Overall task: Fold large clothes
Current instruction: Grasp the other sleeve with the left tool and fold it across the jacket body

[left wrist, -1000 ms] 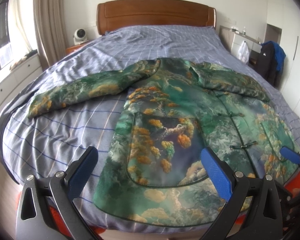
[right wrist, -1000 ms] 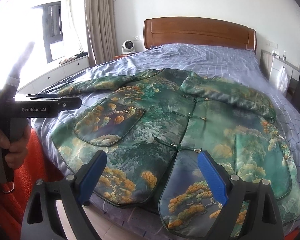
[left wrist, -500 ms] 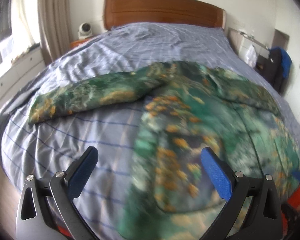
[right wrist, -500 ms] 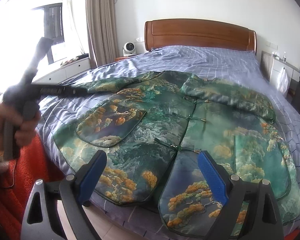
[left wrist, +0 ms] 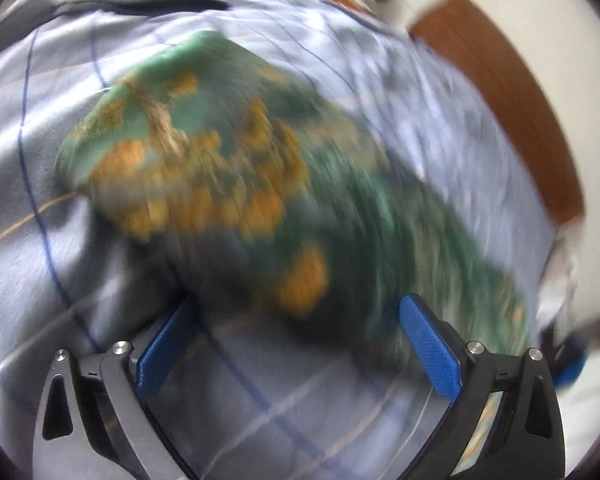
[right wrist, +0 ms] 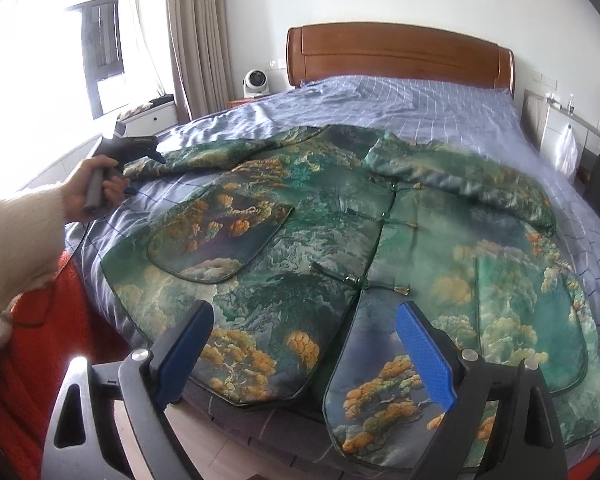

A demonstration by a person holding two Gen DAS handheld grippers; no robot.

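A large green jacket with orange and gold print [right wrist: 339,240] lies flat, front up, on the bed, its hem at the near edge. Its left sleeve [right wrist: 204,156] stretches out to the left; its right sleeve [right wrist: 467,184] is folded across the chest. My left gripper [left wrist: 296,340] is open just above the left sleeve's cuff end [left wrist: 204,168], blurred by motion. It also shows in the right wrist view [right wrist: 156,158], held by a hand at that sleeve's end. My right gripper [right wrist: 303,348] is open and empty above the jacket's hem.
The bed has a blue checked cover [right wrist: 399,100] and a wooden headboard [right wrist: 399,56]. A small white fan [right wrist: 256,82] stands on the nightstand at left. An orange blanket [right wrist: 32,360] hangs at the near left. A dresser [right wrist: 559,136] is at right.
My left gripper has swung left from the jacket's hem to the end of the left sleeve and dropped close to it. My right gripper has stayed in place.
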